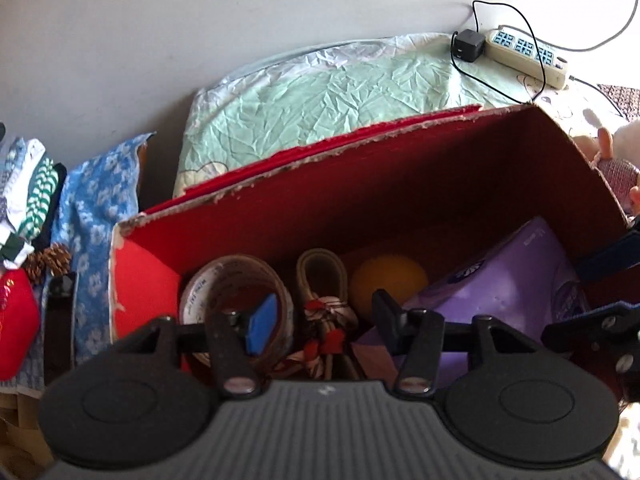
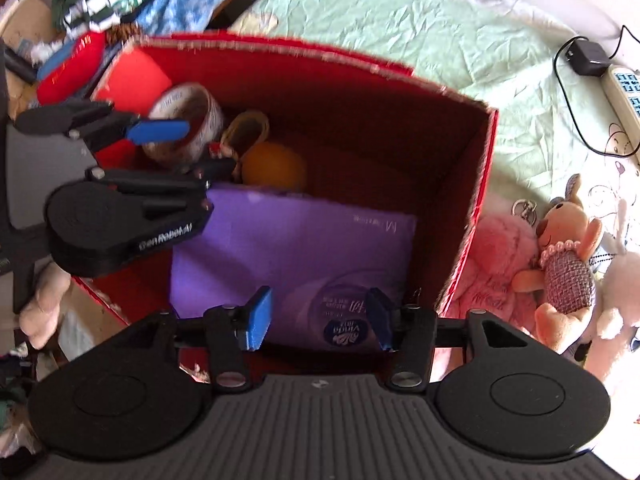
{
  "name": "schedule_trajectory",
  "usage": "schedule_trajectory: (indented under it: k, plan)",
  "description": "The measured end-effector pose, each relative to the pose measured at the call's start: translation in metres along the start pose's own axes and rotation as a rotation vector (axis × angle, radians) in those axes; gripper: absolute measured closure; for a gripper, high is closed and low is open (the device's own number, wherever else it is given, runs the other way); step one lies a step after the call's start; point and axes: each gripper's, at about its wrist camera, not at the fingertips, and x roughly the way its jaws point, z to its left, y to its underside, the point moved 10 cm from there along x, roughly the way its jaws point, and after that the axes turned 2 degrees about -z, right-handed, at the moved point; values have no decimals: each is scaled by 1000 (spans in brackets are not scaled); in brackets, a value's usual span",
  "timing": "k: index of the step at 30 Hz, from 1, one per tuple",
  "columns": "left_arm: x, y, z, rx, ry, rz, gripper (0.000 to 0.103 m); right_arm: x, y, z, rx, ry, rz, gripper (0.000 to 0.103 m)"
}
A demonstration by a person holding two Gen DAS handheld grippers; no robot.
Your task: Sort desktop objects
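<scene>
Tape roll (image 1: 236,300), orange ball (image 1: 386,286) and purple tissue pack (image 2: 296,256) lie in the red box (image 2: 460,200); your left gripper (image 1: 320,316) and right gripper (image 2: 318,318), both wide and empty, could snag its wall.

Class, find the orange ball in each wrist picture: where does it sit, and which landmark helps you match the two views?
Left wrist view: the orange ball lies centre, low in the red box, right of the tape roll.
Right wrist view: upper left of centre, just above the purple tissue pack.
Shared landmark: the tissue pack beside the ball.
</scene>
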Motion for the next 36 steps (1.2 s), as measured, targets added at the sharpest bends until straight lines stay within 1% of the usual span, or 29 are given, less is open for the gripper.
schedule_trajectory:
  k: [1,2,4,5,7,10,12,15,18,20,22,23,26,29,31,32,34,36]
  plan:
    - [0,0,-3,3,10,2,58,2,2,3,-9,-4,22,48]
    - [0,0,-3,0,27,3,59,4,3,6,-17,-8,45,47]
    - [4,0,2,-4,52,6,60,10,5,13,-35,-19,95,44]
    - [8,-1,5,-10,60,13,60,12,6,16,-47,-15,119,41]
    - [18,-3,7,-9,57,26,57,17,9,18,-66,7,164,40]
    - [26,-7,8,5,50,32,58,23,10,20,-49,35,220,39]
    - [27,-8,5,36,27,34,58,26,12,21,-16,34,268,39]
    - [28,-11,2,64,7,32,58,27,15,19,25,32,286,39]
    - [29,-15,1,76,-5,27,58,29,18,17,59,23,282,38]
    - [31,-13,1,66,14,35,58,32,20,19,71,31,284,37]
    - [32,-12,2,56,34,44,58,34,21,21,85,24,268,35]
    - [33,-11,2,51,44,48,58,36,21,22,92,18,255,32]
    - [35,-9,2,49,64,57,59,40,19,25,107,0,210,33]
    - [34,-8,-2,74,68,78,62,39,12,22,91,-1,103,34]
    - [32,-8,-4,78,115,109,67,37,5,15,106,-8,50,37]
    - [31,-8,-5,82,138,124,67,37,5,13,96,-10,29,38]
    - [30,-9,-5,85,159,139,67,35,6,7,78,0,-5,39]
    - [28,-11,-3,72,178,123,67,32,9,0,53,20,-37,45]
